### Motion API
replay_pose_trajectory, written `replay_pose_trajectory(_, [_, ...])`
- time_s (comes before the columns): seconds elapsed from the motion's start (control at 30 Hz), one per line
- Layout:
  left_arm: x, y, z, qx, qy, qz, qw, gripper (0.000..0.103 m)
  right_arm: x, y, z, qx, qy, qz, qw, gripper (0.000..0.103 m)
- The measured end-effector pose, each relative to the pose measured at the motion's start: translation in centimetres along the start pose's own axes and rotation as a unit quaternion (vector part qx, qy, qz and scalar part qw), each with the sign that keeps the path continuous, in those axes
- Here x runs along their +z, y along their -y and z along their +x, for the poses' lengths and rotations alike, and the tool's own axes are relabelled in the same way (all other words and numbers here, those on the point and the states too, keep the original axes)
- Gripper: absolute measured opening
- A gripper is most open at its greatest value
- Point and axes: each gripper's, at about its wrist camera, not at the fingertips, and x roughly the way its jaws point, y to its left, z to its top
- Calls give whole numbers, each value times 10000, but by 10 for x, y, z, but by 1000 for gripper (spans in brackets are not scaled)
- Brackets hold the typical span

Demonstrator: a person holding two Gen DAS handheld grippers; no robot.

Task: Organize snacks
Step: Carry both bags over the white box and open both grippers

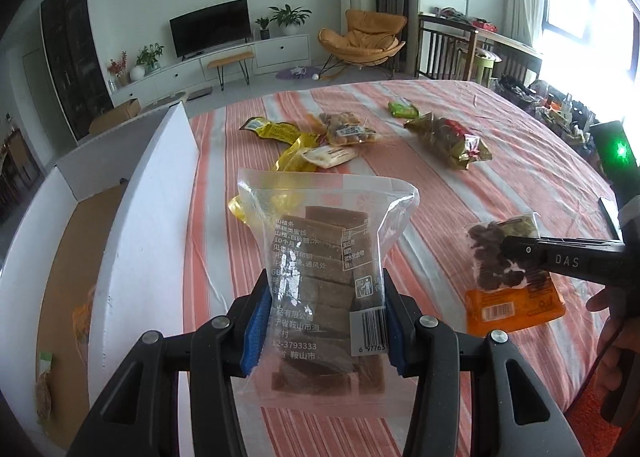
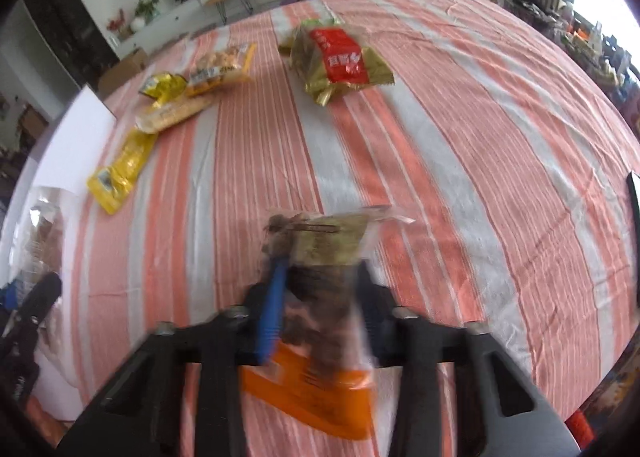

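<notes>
Left wrist view: the left gripper [image 1: 320, 321] is clamped on a clear bag of brown bars [image 1: 320, 281], held above the striped tablecloth [image 1: 500, 177] beside a white box [image 1: 148, 197].

Right wrist view: the right gripper [image 2: 320, 305] has its jaws closed on an orange-bottomed bag of dark snacks [image 2: 316, 321] over the tablecloth; yellow packets [image 2: 120, 169] lie farther left.

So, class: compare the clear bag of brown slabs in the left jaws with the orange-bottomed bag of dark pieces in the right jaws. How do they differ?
The clear bag of brown slabs is see-through all over; the orange-bottomed bag of dark pieces has a solid orange band. The first holds flat rectangular slabs, the second small dark lumps. The first looks larger here. Both are clamped in jaws.
</notes>
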Motion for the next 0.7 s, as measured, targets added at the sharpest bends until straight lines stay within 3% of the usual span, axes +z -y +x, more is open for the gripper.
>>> replay_pose_trajectory(0.17, [-2, -1, -1, -80, -66, -26, 9999, 48, 2, 0, 4, 105, -171, -66, 9998, 28])
replay_pose_trajectory(0.27, [-4, -13, -3, -366, -193, -310, 9987, 48, 1, 8, -5, 626, -95, 303, 9975, 19])
replay_pose_trajectory(0.43, [-2, -32, -12, -759, -295, -747, 9939, 48, 0, 15, -28, 1166, 191, 718, 9904, 18])
replay_pose_trajectory(0.6, [9, -64, -44, -1161, -98, -1140, 9866, 48, 5, 12, -55, 1579, 481, 886, 9823, 18])
replay_pose_trajectory(0.7, [13, -102, -69, -1052, 109, -1387, 9847, 48, 11, -12, -82, 1909, 674, 692, 9768, 17])
